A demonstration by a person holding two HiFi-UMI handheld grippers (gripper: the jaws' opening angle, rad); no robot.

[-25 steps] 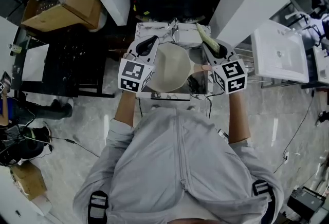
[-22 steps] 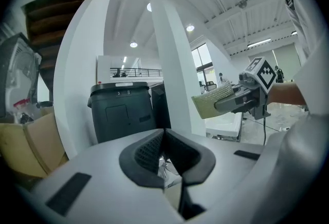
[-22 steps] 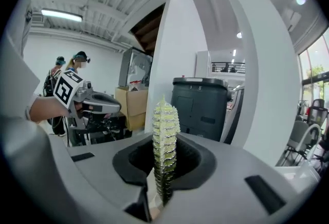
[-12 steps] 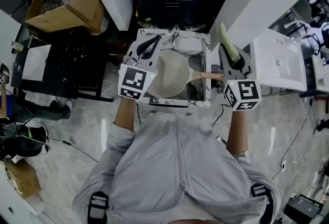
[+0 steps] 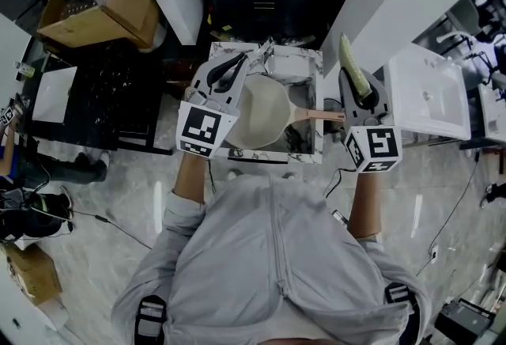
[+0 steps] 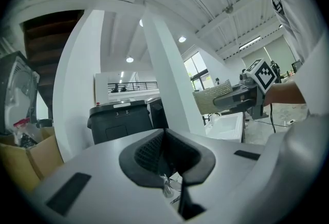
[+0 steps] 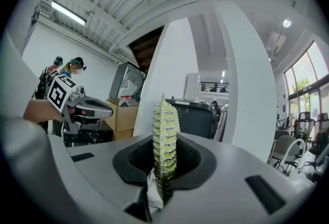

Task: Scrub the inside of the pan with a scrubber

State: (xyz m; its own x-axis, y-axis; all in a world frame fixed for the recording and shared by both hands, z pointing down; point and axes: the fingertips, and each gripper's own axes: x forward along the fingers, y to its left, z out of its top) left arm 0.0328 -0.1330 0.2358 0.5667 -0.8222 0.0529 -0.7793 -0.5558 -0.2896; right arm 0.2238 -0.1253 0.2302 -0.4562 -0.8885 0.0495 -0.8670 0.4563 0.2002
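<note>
A marbled tray [image 5: 267, 156] holds the cream pan [image 5: 261, 118], its handle pointing right. The left gripper [image 5: 239, 62] hovers over the pan's left rim, fingers pressed together. Just past the handle's end, the right gripper [image 5: 353, 84] pinches the green scrubber [image 5: 353, 66] upright, apart from the pan.

Scrubber [image 5: 354, 66] — now off the pan [image 5: 265, 112]

pan [image 5: 265, 110] on table [image 5: 269, 155], left gripper [image 5: 231, 69] at its left, scrubber [image 5: 354, 70] right of handle [image 5: 320, 115]
</note>
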